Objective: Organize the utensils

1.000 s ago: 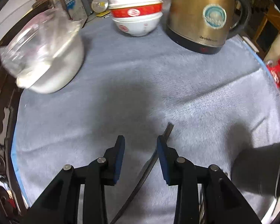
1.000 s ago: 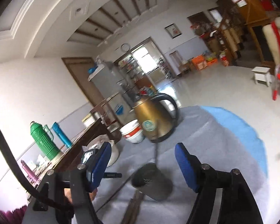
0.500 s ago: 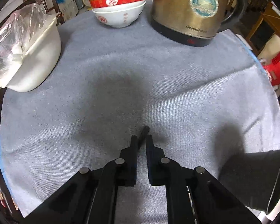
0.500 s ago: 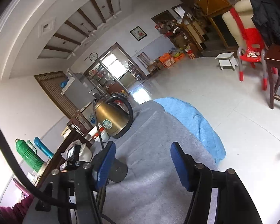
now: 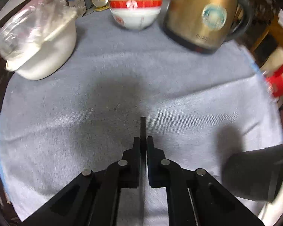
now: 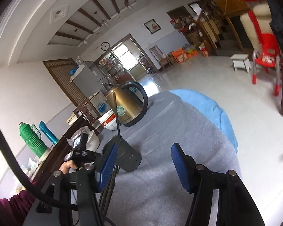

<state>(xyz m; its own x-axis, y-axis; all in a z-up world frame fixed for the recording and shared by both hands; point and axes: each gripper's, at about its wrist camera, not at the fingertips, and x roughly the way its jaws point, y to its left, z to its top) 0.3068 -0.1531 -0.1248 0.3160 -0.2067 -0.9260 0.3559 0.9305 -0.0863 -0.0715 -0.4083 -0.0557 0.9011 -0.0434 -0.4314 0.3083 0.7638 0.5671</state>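
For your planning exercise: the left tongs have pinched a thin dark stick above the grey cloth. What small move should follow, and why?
Probably lift the chopstick and carry it toward the dark holder at right. The left tongs are already shut on it, and the holder already has one stick standing in it.

A thin dark chopstick (image 5: 143, 130) stands in the dark cylindrical holder (image 6: 127, 157).

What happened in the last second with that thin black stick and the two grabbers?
The left hand-held gripper closed on the black stick, which lay loose between its jaws before. The right hand-held gripper narrowed slightly, holding nothing. Kettle, bowls and dark cup stayed put.
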